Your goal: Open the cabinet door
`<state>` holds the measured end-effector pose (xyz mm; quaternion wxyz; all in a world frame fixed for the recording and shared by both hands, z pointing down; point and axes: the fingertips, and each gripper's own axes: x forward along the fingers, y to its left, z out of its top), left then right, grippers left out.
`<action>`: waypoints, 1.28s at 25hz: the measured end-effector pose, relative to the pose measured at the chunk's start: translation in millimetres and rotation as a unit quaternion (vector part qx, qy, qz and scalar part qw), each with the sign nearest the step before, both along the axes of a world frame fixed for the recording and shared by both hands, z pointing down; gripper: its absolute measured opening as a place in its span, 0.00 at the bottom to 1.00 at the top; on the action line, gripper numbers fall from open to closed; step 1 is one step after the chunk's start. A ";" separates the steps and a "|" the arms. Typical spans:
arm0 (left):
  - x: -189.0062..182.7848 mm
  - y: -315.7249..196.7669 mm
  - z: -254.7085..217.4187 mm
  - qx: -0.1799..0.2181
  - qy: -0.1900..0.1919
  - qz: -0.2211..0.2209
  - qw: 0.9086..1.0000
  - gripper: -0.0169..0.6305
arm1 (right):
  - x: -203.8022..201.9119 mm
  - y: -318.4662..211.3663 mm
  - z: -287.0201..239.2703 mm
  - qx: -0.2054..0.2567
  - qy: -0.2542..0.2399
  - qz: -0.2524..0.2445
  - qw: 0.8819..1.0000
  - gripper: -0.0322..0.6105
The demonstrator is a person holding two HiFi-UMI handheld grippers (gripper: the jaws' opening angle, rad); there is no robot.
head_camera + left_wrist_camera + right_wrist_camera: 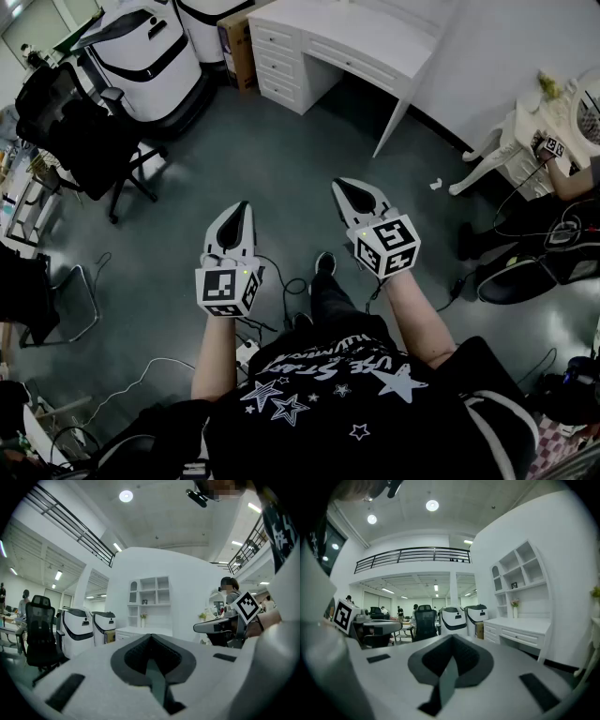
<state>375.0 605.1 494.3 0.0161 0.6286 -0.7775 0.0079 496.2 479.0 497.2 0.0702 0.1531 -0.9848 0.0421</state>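
The white cabinet (281,58) stands at 12 o'clock in the head view, well apart from both claws. Its upper part is cut off by the frame's top edge, so only drawer fronts show there. The left gripper view shows open shelf cubbies (150,590) above its worktop (140,631); a door is too small to make out. White lettering among printed stars on the person's black shirt (375,422) is upside down and unreadable. The left claw (244,206), at 9 o'clock of the right claw (340,185), is closed on nothing, and so is the right.
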 end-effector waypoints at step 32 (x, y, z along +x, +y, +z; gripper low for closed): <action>-137.6 -130.4 19.1 0.013 0.040 -0.020 0.999 0.30 | -97.7 -163.5 24.2 -0.026 -0.002 0.019 0.999 0.06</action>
